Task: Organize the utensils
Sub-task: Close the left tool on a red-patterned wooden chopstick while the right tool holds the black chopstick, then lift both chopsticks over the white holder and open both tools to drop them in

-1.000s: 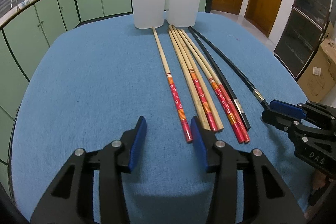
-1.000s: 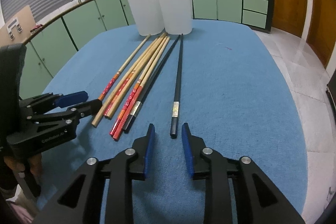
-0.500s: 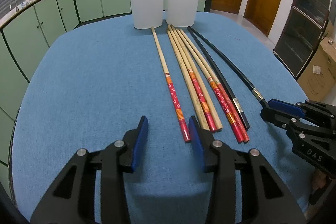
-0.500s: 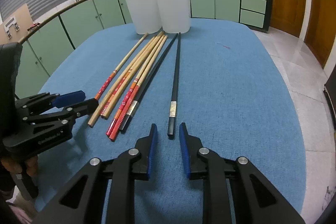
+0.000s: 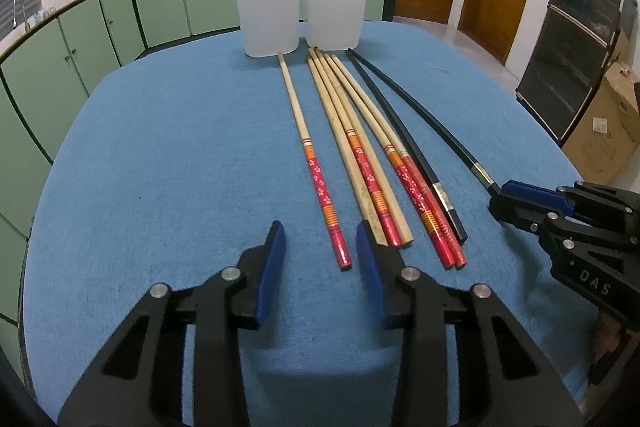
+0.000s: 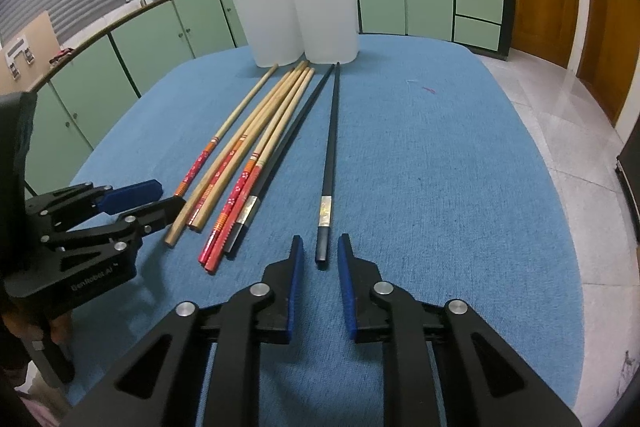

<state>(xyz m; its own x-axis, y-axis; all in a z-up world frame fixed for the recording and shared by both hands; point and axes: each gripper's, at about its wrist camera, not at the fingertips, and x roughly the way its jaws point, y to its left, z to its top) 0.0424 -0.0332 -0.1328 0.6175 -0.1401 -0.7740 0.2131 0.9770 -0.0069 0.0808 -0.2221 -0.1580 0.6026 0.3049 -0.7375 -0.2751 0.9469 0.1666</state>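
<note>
Several wooden chopsticks with red patterned ends (image 5: 356, 155) (image 6: 240, 163) and two black chopsticks lie lengthwise on a blue table. The leftmost red-ended chopstick (image 5: 320, 187) has its near end between the fingers of my open left gripper (image 5: 320, 239). My right gripper (image 6: 318, 259) is open, its fingers on either side of the near end of the rightmost black chopstick (image 6: 330, 147), not touching it. The right gripper also shows in the left wrist view (image 5: 520, 199). Two white cups (image 5: 272, 11) (image 6: 326, 15) stand at the far ends of the chopsticks.
The blue cloth-covered table (image 5: 160, 147) has rounded edges. Green cabinets (image 5: 80, 43) run behind and to the left. A cardboard box (image 5: 604, 123) and a dark cabinet stand on the floor to the right.
Both grippers have moved forward over the chopstick ends. The right gripper's fingers have narrowed around the black chopstick's end.
</note>
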